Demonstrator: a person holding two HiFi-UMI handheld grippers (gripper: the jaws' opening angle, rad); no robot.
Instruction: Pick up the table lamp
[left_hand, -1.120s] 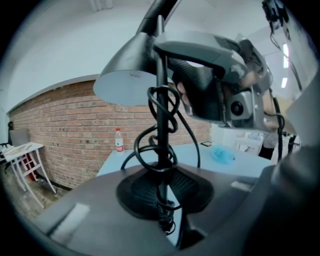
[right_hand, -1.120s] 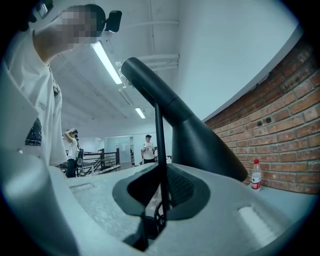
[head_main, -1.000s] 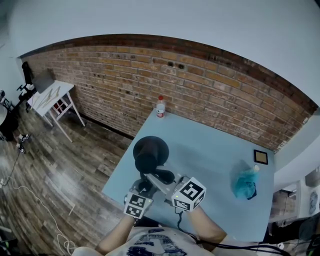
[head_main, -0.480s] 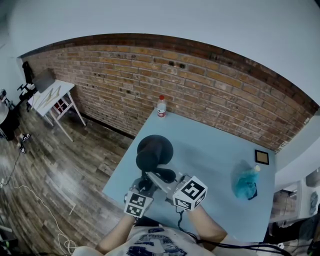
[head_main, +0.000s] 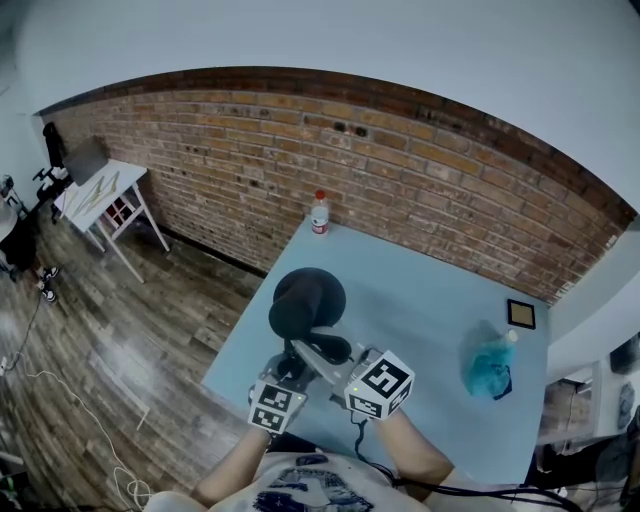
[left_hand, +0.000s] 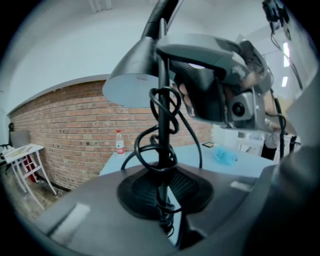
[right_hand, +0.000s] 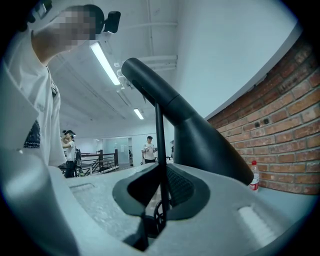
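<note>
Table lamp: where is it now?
Head view: table lamp at the near-left part of the blue table, stem clamped by left hand-held gripper and right hand-held gripper, water bottle beyond.

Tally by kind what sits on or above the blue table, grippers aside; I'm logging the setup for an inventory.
table lamp: 1
water bottle: 1
blue crumpled bundle: 1
small square tile: 1
Total: 4
</note>
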